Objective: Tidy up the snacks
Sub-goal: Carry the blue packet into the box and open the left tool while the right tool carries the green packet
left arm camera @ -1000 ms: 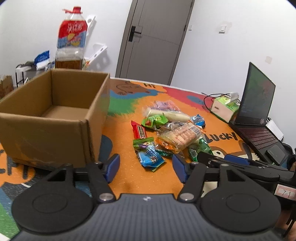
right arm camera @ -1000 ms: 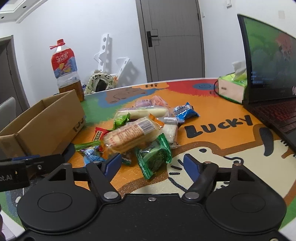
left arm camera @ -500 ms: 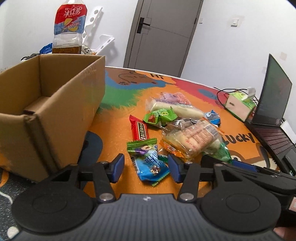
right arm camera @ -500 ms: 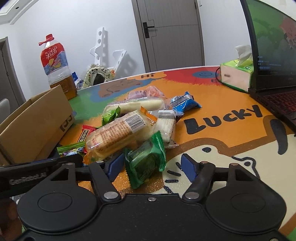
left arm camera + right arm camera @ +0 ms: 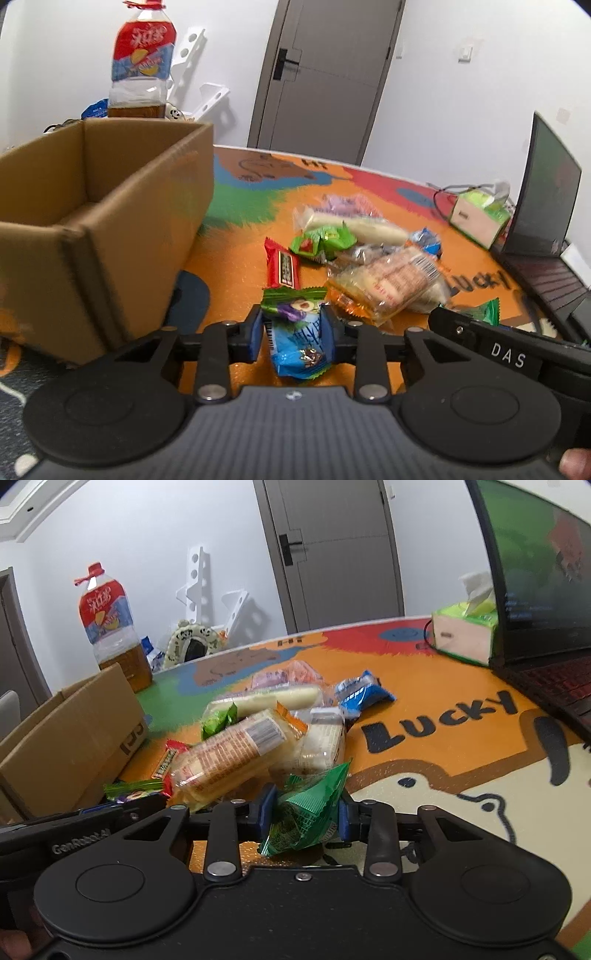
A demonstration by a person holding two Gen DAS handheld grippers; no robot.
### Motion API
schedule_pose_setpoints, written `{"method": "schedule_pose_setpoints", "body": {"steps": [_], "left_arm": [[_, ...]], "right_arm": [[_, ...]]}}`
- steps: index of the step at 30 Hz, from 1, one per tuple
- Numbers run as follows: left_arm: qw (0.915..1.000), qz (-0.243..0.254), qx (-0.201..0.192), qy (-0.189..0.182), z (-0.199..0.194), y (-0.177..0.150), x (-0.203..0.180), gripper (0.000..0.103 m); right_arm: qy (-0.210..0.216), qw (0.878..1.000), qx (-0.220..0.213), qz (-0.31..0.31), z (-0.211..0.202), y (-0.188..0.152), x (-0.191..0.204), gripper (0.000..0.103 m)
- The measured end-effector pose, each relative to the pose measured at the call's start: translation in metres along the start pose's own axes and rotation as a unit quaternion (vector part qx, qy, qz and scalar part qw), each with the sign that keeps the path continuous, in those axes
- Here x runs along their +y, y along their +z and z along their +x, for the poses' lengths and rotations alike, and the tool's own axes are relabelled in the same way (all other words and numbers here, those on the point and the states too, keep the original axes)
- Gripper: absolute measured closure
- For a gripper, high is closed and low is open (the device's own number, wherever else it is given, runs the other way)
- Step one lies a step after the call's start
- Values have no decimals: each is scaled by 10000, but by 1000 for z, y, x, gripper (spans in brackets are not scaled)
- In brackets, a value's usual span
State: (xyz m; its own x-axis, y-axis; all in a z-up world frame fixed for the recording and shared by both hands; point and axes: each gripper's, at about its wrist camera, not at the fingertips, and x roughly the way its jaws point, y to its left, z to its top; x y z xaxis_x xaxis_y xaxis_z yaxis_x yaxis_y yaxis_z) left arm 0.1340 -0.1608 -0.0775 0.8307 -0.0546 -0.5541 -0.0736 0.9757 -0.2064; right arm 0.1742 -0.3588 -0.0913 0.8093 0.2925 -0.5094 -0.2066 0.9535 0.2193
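My left gripper (image 5: 293, 334) is shut on a blue and green snack packet (image 5: 295, 339) at the near edge of the snack pile. My right gripper (image 5: 304, 814) is shut on a green snack packet (image 5: 308, 812) at the pile's near right side. The pile holds a long cracker pack (image 5: 388, 280) (image 5: 231, 757), a red bar (image 5: 282, 266), a small green packet (image 5: 323, 242), a white roll pack (image 5: 354, 225) and a blue packet (image 5: 360, 694). An open cardboard box (image 5: 96, 206) (image 5: 70, 731) stands left of the pile.
A large drink bottle (image 5: 142, 66) stands behind the box. An open laptop (image 5: 535, 602) and a tissue box (image 5: 463, 635) are on the right of the colourful table mat (image 5: 424, 686). The right gripper's body (image 5: 509, 356) crosses the left view's lower right.
Both grippers moved forward and down onto the pile and closed, the left on the blue and green packet, the right on the green packet.
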Motion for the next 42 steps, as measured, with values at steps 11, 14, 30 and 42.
{"method": "schedule_pose_setpoints", "body": {"steps": [11,14,30,42], "left_arm": [[9986,-97,-523,-81,-55,18,12,73],[9973,-126,-702,-146,-71,25,16,73],[9912,-462,-1236,101,-108,54,66,72],[9874,-946,-1214,380,-103,69,120,72]], "right_arm": [[233,9991,-355,-53,-27,11,21,69],[352,9982,-478,-127,-34,15,31,69],[899,9927,-712,-383,-38,34,88,69],[1276,9870,-763,-613,-32,53,139,69]]}}
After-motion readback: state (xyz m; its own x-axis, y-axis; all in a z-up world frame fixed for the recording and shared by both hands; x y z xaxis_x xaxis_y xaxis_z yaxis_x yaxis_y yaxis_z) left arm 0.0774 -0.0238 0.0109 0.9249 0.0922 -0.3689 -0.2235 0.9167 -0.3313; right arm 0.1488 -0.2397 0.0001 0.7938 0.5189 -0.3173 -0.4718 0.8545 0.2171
